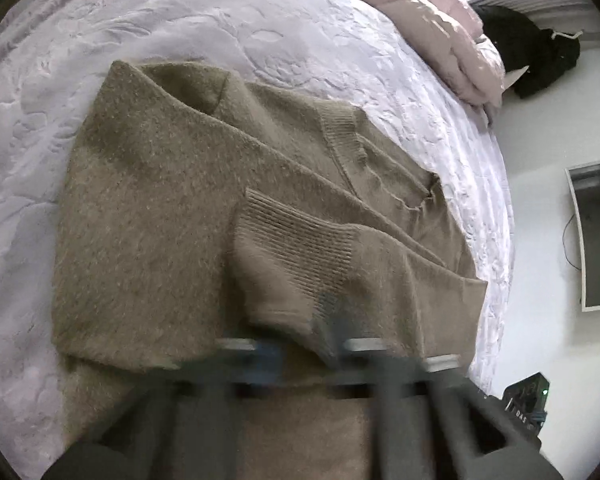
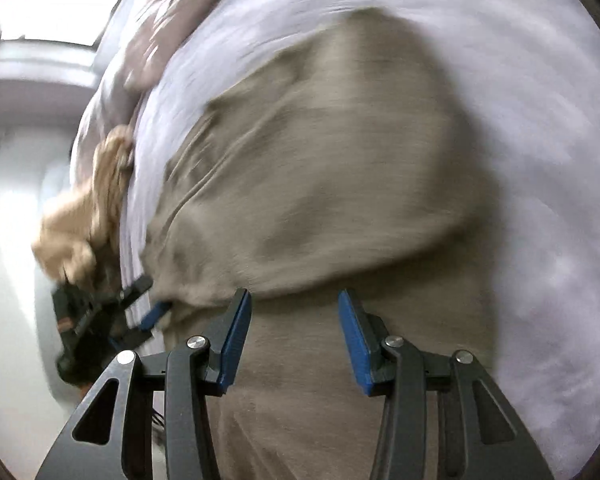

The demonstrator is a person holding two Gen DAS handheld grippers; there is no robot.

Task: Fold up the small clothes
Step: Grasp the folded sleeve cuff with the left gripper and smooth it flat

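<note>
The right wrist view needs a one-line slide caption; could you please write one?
Open right gripper over a partly folded tan sweater on the bed, the view blurred.

Sweater [image 1: 152,220]: fuzzy matt olive-brown knit, ribbed cuff [image 1: 296,240]. Bedspread [image 1: 220,20]: pale lilac cloth, embossed quilted relief. Duvet [image 1: 420,12]: pink, glossy sheen. Right gripper [image 2: 294,336]: matt dark plastic arms, ridged blue pads [image 2: 236,340], polished metal rivets [image 2: 196,342].

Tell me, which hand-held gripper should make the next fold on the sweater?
Probably the right hand-held gripper. Its jaws are open and empty, just above the tan sweater, near a folded edge. The left hand-held gripper is too blurred to tell; it sits by the ribbed cuff at the bedspread edge.
</note>
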